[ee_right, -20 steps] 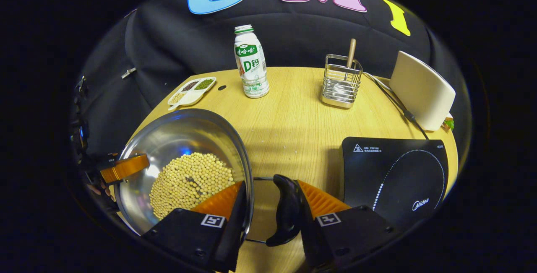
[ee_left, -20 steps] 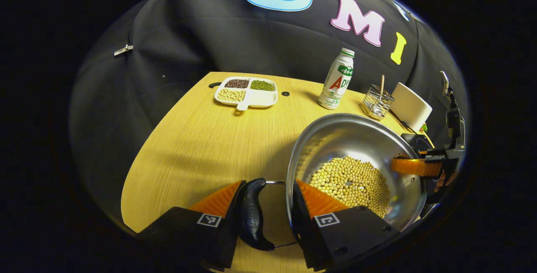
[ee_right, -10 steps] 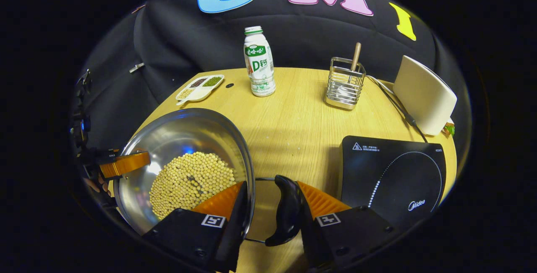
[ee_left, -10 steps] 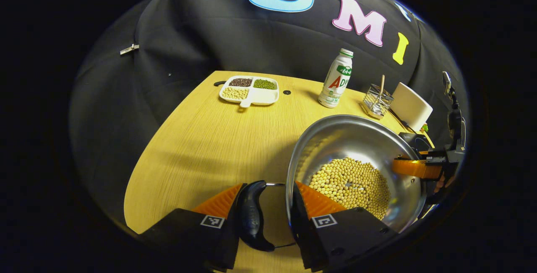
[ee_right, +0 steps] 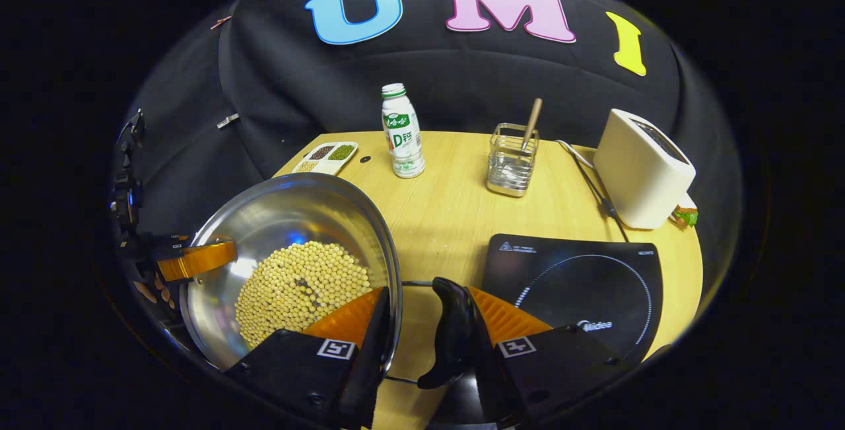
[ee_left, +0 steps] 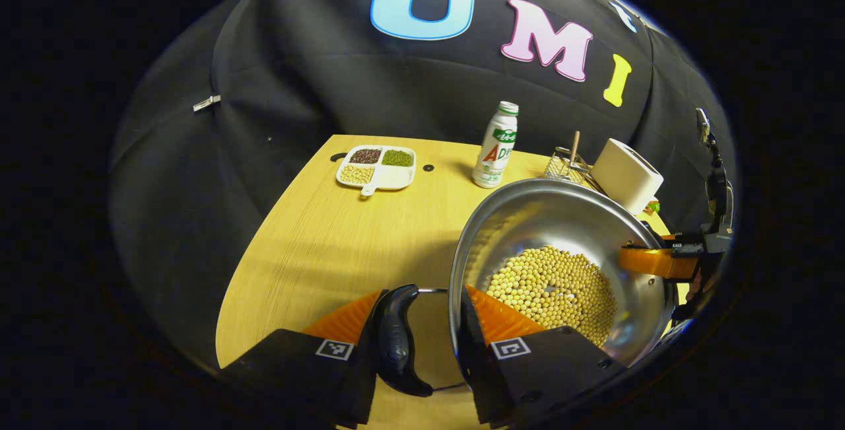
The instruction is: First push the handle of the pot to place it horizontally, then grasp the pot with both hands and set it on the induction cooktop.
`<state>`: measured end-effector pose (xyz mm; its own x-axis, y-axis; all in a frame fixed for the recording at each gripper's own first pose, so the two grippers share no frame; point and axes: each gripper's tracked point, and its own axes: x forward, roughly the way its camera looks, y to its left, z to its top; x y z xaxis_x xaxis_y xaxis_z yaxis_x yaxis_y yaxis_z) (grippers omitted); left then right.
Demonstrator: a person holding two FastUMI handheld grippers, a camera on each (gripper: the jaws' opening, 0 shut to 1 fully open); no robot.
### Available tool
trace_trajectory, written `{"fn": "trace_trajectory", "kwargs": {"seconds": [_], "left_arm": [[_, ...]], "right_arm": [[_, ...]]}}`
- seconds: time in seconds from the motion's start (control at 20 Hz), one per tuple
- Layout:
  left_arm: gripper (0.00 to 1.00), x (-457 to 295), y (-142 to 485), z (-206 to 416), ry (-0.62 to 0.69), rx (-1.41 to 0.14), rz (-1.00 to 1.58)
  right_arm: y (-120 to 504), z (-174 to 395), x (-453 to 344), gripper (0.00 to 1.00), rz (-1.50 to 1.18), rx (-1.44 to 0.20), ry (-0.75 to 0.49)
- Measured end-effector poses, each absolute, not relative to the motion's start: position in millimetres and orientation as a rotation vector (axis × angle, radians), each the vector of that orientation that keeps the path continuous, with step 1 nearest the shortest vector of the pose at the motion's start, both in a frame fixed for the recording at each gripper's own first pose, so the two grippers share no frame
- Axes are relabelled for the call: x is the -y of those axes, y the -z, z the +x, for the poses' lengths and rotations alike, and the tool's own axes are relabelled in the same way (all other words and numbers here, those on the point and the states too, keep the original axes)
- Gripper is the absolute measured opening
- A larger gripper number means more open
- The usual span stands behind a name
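The pot (ee_left: 561, 265) was a round stainless-steel vessel with a shiny inner wall, its bottom covered by a layer of yellow soybeans (ee_right: 300, 288). Black curved side handles (ee_left: 395, 341) on thin wire loops lay horizontal at opposite sides of its rim. The induction cooktop (ee_right: 574, 285) was a flat black square with a dotted ring, lying near the desk's (ee_right: 455, 218) right front corner.

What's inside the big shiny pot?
The pot holds a heap of small yellow beans covering most of its bottom. One finger of each claw, left and right, reaches inside the rim. What lies under the beans is covered.
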<state>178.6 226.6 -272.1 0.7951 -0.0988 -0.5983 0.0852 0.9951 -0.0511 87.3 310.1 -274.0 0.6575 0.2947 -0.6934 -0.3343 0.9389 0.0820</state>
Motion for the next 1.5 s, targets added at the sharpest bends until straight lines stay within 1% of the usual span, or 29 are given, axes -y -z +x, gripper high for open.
{"fn": "trace_trajectory", "kwargs": {"seconds": [0.3,0.55,1.0,1.05,1.1,1.15,1.5], "left_arm": [[0.6,-159.0,246.7,167.6,0.13,-0.625,-0.036],[0.61,-91.0,239.0,172.4,0.18,-0.61,-0.026],[0.61,-2.7,246.9,184.5,0.217,-0.624,-0.004],[0.61,5.2,249.7,185.4,0.218,-0.628,-0.003],[0.61,13.1,252.6,187.0,0.22,-0.631,-0.002],[0.61,20.0,255.2,187.5,0.222,-0.631,-0.002],[0.61,53.2,277.2,191.7,0.217,-0.647,-0.016]], "right_arm": [[234.3,84.9,-245.4,0.63,-0.061,-0.744,-0.338],[219.5,86.8,-177.9,0.63,-0.05,-0.737,-0.282],[221.9,100.2,-90.5,0.63,-0.02,-0.748,-0.237],[224.1,102.2,-82.8,0.59,-0.016,-0.751,-0.235],[226.7,102.7,-75.2,0.59,-0.009,-0.757,-0.232],[228.3,104.8,-68.8,0.63,0.006,-0.755,-0.229],[245.1,114.0,-35.5,0.63,0.021,-0.761,-0.222]]}}
